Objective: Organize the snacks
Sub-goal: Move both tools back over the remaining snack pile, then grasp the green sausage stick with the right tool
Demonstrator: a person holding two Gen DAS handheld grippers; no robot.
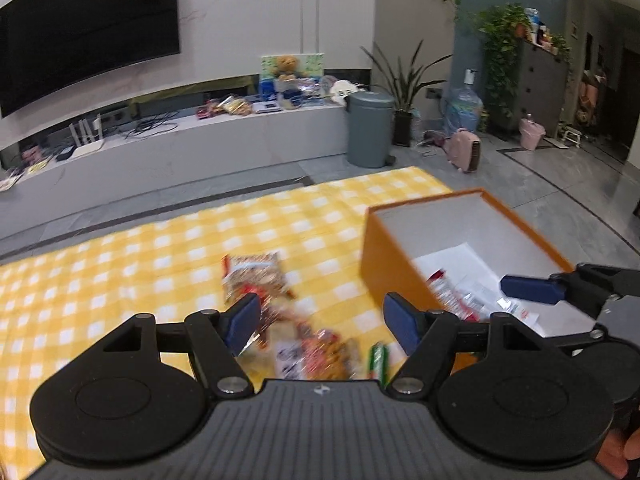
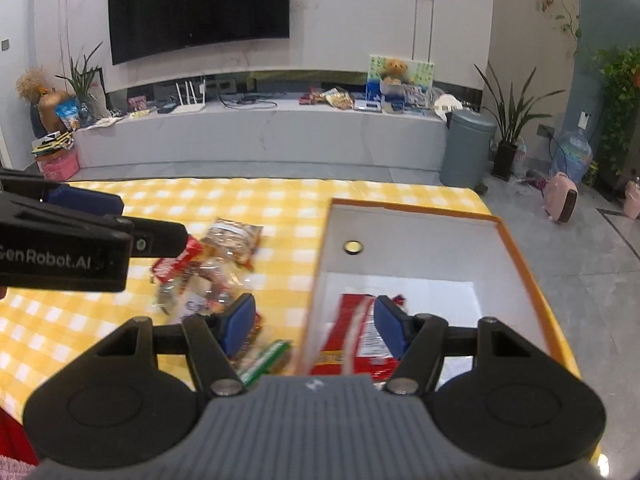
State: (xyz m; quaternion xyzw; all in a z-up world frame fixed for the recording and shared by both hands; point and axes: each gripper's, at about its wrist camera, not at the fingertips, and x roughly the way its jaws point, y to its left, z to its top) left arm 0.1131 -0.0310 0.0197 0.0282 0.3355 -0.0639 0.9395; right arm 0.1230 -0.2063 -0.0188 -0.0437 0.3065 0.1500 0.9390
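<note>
Both tongs stood released, empty: left gripper (image 1: 320,316), right gripper (image 2: 316,322). Snacks (image 2: 208,276) lay left of orange box (image 2: 520,264). You risked knocking box wall, or a pad snagging crinkly wrappers.

The cloth (image 2: 280,200) is yellow-and-white check. The box (image 1: 394,264) is orange outside, white inside, holding a red packet (image 2: 352,340). The bin (image 2: 466,152) is grey-green.

Yellow checked cloth (image 1: 120,264) bearing an orange box (image 1: 394,264) beside loose snack packets (image 1: 256,276).
</note>
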